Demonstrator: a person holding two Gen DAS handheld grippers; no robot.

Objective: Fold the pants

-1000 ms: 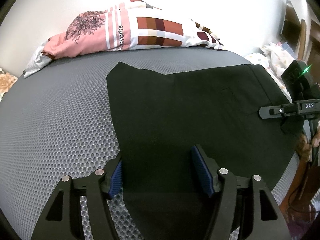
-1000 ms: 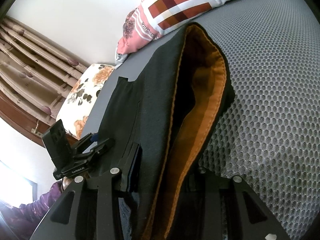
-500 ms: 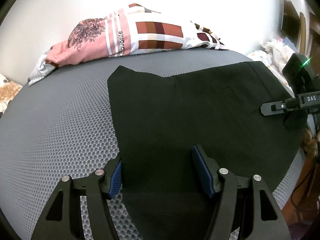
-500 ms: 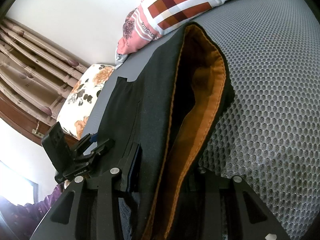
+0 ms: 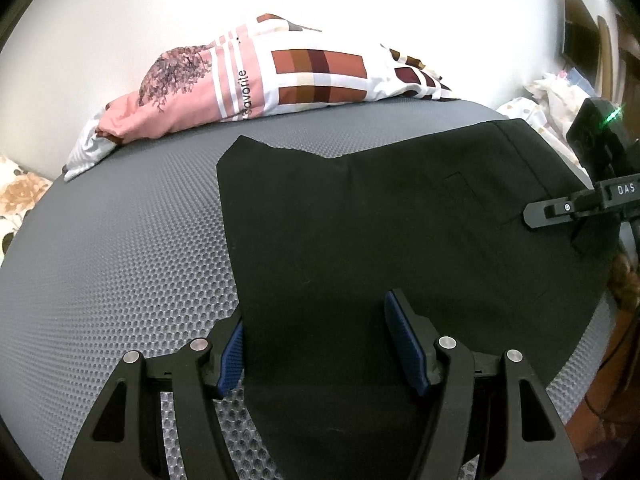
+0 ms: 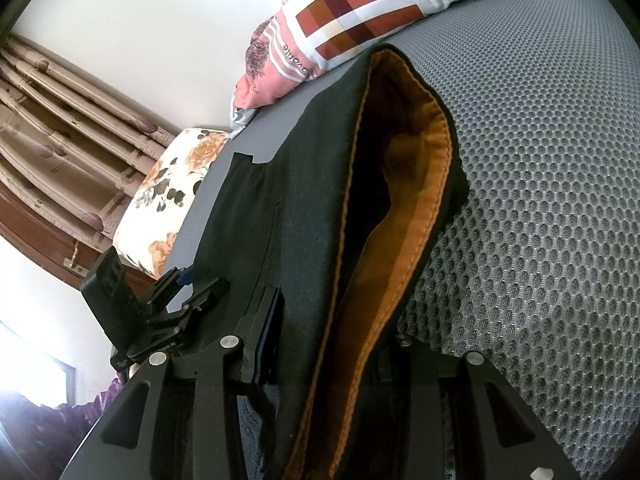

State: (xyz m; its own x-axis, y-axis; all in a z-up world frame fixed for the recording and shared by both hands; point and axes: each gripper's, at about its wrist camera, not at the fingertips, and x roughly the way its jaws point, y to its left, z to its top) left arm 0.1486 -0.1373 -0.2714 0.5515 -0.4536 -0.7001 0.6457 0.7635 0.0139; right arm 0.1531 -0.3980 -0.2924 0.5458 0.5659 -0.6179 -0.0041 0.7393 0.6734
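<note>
While both grippers sit at the near edge of the bed (image 5: 120, 240), the pants (image 5: 380, 216) lie flat on its grey mesh, already doubled into a broad black slab. Its long axis runs across the left wrist view, from a notched corner at far left to the waistband end at right.

Left gripper (image 5: 320, 340): jaws stand partly open, astride the near left part of the cloth. The blue pads (image 5: 404, 344) have fabric between them, yet a gap shows at each pad, so nothing is clamped. The left pad sits just at the left edge of the pants.

Right gripper (image 6: 320, 344): jaws stand narrow, closed on the waistband (image 6: 400, 200). The black layer and its orange lining rise out of the jaws as a standing fold, open like a pouch. Seen from the left wrist view, this gripper (image 5: 560, 208) sits over the right end of the pants, well apart from the left one.

Key relation: each tool sits at one end of the long axis, the right at the waist, the left toward the leg end. The held end is therefore the right one. A further fold would probably carry that end leftward along the axis, toward the open left gripper.

A patterned pillow (image 5: 260, 76) lies beyond the pants, clear of them.
</note>
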